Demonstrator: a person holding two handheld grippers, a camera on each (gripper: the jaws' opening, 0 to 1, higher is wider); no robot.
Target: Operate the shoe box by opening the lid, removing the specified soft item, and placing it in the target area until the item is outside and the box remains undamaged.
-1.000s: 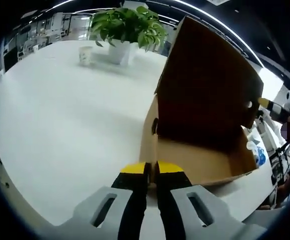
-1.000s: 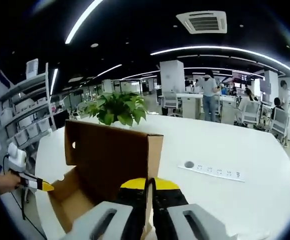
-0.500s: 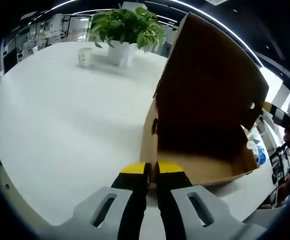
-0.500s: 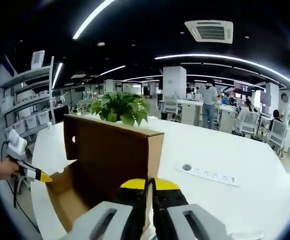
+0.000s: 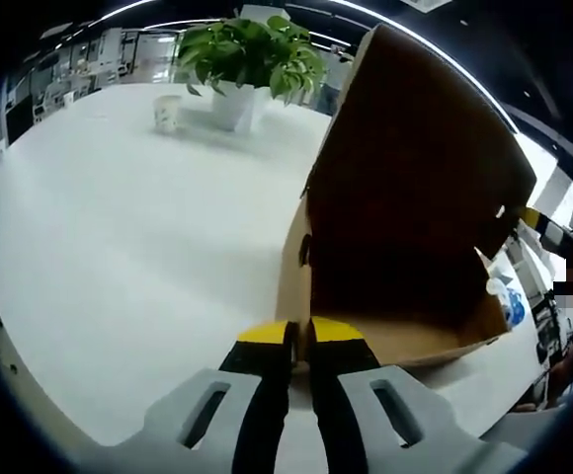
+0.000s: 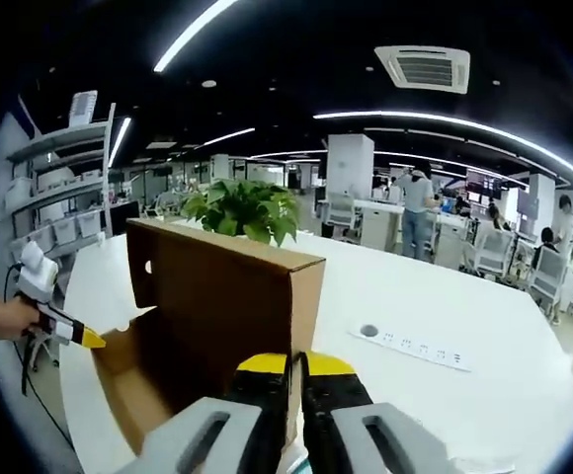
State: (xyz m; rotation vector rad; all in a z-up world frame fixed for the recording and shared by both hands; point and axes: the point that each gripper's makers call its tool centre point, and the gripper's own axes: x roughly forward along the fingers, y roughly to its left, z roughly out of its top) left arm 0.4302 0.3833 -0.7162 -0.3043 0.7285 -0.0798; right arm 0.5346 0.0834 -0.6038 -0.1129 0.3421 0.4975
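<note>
The cardboard shoe box (image 5: 385, 316) sits on the white table (image 5: 128, 247) with its lid (image 5: 415, 168) raised steeply over the box; the left tool (image 5: 299, 336) has its jaws pressed together on the box's near wall; in the right gripper view the right tool (image 6: 295, 367) is clamped on the lid's edge (image 6: 301, 296); behind the box stand a potted plant (image 5: 247, 59) and a paper cup (image 5: 169, 111); right of the box lies a power strip (image 6: 415, 348); the soft item cannot be made out.
</note>
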